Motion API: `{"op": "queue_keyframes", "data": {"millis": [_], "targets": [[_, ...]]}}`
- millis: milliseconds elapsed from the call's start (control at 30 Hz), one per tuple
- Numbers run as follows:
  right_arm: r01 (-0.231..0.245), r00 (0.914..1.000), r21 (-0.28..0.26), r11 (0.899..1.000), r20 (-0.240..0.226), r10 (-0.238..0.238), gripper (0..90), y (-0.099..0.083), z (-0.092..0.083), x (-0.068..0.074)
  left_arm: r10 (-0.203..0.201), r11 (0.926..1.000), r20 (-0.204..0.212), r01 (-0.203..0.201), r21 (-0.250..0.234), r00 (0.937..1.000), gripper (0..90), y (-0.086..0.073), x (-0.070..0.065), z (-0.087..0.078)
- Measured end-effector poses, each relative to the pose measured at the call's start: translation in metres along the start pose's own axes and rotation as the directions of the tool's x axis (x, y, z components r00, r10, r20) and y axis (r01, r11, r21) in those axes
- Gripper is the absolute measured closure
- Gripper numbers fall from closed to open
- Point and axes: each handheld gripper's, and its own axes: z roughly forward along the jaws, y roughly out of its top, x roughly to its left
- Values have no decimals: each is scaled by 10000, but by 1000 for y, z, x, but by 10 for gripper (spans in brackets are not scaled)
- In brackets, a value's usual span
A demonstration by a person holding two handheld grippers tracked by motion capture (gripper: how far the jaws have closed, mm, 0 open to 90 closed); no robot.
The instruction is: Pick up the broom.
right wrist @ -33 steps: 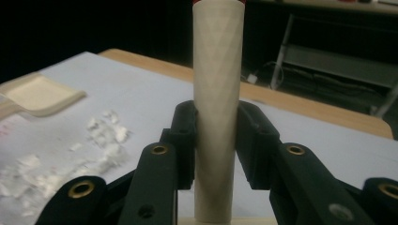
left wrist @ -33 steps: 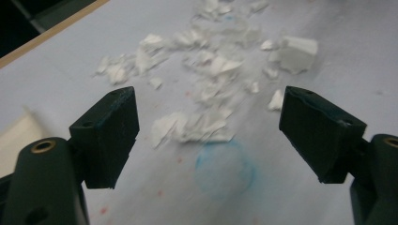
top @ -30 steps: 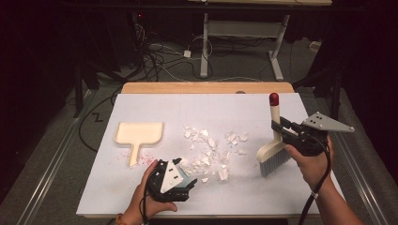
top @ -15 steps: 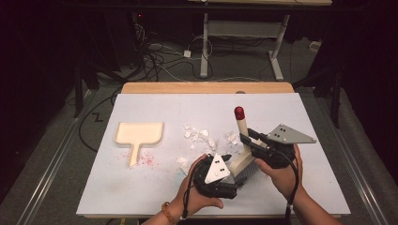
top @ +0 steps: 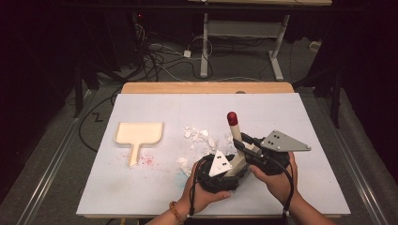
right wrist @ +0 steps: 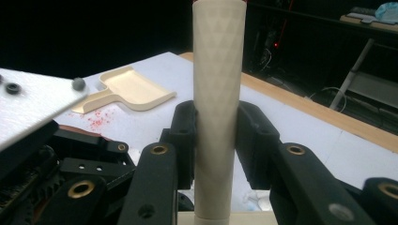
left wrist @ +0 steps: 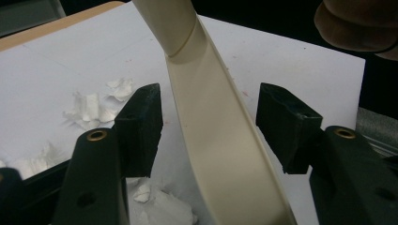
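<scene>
On the white-topped desk, the right tongs clamp the cream plastic brush's red-tipped handle, while the left tongs, just closing, straddle its head without touching; torn white paper scraps lie beside it.

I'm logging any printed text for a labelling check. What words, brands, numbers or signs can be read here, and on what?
None can be read: the brush, the dustpan, the paper scraps, the white table sheet, the left gripper and the right gripper all show no lettering.
</scene>
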Motion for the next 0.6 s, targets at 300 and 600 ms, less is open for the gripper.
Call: {"op": "queue_keyframes", "data": {"millis": [300, 600], "targets": [[32, 10000, -150, 9999, 54, -31, 708, 2, -4, 1, 49, 9999, 119, -48, -115, 9999, 550, -1, 5, -3], [-62, 9994, -413, 9991, -338, 48, 690, 5, -11, -4, 248, 9996, 448, -242, -128, 9987, 632, 1, 19, -18]]}}
